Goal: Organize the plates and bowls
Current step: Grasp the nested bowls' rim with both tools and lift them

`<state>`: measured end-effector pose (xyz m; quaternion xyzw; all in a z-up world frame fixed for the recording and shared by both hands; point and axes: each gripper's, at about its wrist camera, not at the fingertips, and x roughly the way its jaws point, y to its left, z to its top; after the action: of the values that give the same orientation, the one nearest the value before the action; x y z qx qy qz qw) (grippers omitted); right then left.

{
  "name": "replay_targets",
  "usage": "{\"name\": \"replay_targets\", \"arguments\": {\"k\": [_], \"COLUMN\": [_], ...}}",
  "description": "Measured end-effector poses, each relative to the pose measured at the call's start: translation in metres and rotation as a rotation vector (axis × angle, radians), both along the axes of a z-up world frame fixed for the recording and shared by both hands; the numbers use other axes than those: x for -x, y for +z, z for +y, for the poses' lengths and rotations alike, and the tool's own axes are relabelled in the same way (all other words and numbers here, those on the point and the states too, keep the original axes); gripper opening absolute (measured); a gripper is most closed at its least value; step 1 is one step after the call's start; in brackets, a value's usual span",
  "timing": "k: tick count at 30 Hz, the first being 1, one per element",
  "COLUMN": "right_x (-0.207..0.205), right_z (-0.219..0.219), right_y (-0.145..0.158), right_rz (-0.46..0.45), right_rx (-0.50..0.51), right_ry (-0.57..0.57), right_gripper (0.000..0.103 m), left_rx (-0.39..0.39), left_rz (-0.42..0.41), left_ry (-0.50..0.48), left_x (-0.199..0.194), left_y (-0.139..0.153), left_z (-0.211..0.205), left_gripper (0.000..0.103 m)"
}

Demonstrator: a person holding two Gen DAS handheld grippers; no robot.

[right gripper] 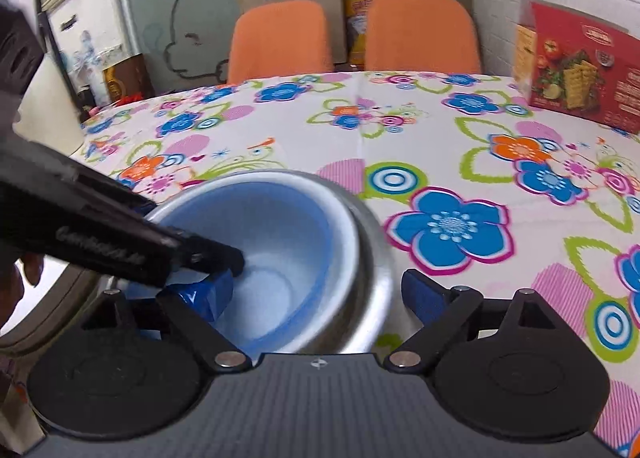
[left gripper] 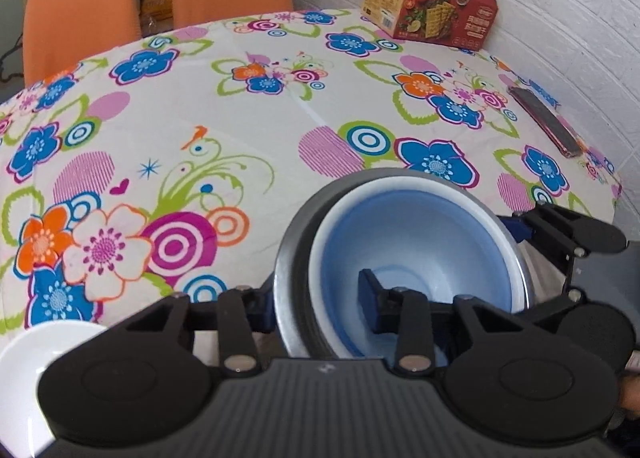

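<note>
A blue bowl [left gripper: 420,242] with a white rim sits nested inside a metal bowl [left gripper: 290,266] on the flowered tablecloth. My left gripper [left gripper: 316,306] is closed across both walls at the near rim: one finger outside the metal bowl, the other inside the blue bowl. In the right wrist view the same blue bowl [right gripper: 280,250] and metal bowl [right gripper: 372,258] lie close in front. My right gripper [right gripper: 316,298] is open and straddles their rim, left pad inside, right pad outside. The left gripper [right gripper: 224,262] reaches in from the left. A white plate [left gripper: 36,354] lies at the lower left.
A red cracker box [left gripper: 436,2] stands at the far right by the white brick wall. A dark flat object [left gripper: 548,122] lies near the table's right edge. Two orange chairs [left gripper: 80,6] stand behind the table. A beige plate rim [right gripper: 60,306] shows at left.
</note>
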<state>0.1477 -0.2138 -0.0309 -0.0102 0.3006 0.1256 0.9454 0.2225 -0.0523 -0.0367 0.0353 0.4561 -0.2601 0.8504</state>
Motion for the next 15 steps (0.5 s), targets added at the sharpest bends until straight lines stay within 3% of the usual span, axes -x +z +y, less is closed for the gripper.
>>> {"name": "replay_targets", "arguments": {"k": [8,15], "right_x": [0.005,0.008], "right_z": [0.007,0.029], "right_y": [0.022,0.075], "right_rz": [-0.009,-0.109], "right_rx": [-0.036,0.005], "right_ry": [0.024,0.072], "right_gripper": [0.073,0.074], "left_rx": [0.06,0.117], "left_rz": [0.027,-0.047], "left_ry": [0.086,0.129], "left_x": [-0.006,-0.003], "left_y": [0.02,0.078], "left_z": [-0.002,0.021], "left_gripper": [0.033,0.034]}}
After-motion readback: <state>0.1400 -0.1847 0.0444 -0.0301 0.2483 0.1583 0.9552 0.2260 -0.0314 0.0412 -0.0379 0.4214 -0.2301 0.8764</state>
